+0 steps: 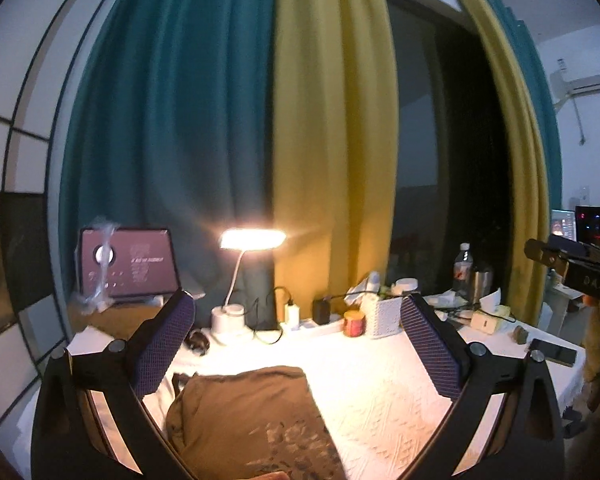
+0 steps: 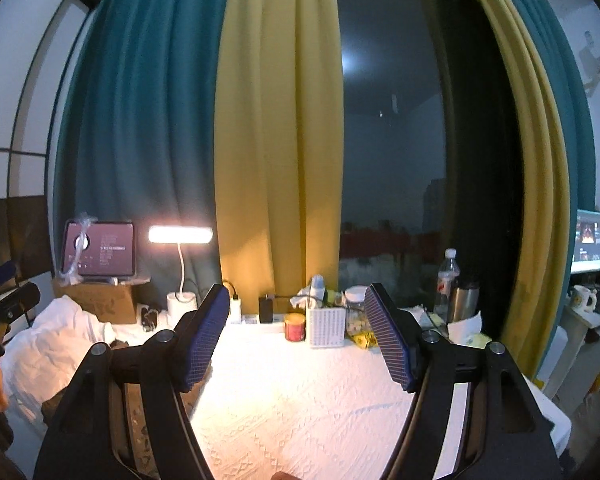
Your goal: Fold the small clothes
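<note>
Both wrist views look forward and slightly down across the white tablecloth (image 1: 380,400) toward the curtains (image 2: 268,140). The left view sits close above the brown garment (image 1: 240,412). The 2 views share the lit desk lamp (image 2: 180,235) and the red jar (image 1: 354,323).

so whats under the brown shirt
The brown shirt lies on the white textured tablecloth, which shows around its top and right edges. Anything directly beneath the shirt is covered and cannot be seen.
</note>
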Demonstrator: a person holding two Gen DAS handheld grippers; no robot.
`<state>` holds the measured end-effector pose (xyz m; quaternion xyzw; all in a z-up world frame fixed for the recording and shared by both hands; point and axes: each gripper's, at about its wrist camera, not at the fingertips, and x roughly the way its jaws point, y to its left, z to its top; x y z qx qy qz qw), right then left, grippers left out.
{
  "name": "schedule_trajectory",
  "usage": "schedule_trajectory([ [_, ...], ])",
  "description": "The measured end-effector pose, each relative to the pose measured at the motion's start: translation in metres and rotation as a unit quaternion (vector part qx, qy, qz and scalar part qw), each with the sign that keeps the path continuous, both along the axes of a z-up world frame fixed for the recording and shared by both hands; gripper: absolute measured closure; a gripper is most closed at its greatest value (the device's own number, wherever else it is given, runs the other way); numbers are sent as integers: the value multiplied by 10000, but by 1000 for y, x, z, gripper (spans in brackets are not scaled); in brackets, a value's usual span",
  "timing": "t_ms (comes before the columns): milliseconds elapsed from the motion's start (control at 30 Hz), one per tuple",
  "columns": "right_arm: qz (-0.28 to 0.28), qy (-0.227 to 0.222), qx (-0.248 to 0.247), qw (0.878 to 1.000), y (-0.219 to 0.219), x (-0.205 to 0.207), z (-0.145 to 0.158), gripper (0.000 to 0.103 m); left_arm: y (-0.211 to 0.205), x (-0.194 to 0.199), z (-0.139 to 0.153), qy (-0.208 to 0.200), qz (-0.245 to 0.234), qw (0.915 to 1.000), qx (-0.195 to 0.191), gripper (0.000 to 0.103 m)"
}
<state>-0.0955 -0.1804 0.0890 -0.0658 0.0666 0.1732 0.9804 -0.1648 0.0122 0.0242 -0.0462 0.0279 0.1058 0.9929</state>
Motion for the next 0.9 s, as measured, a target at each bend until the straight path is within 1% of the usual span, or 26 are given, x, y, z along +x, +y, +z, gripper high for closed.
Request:
schedule_trajectory([
  [67, 10, 99, -48, 9999, 1, 5, -5, 30, 3, 1, -3, 51, 36, 9999, -84, 2],
  [300, 95, 208, -187, 9996, 8, 10, -15, 30, 2, 3, -5, 91, 21, 9999, -101, 2],
  [900, 113, 223, -159, 9996, 8, 12, -15, 30, 4, 5, -5, 94, -5, 9998, -174, 2],
])
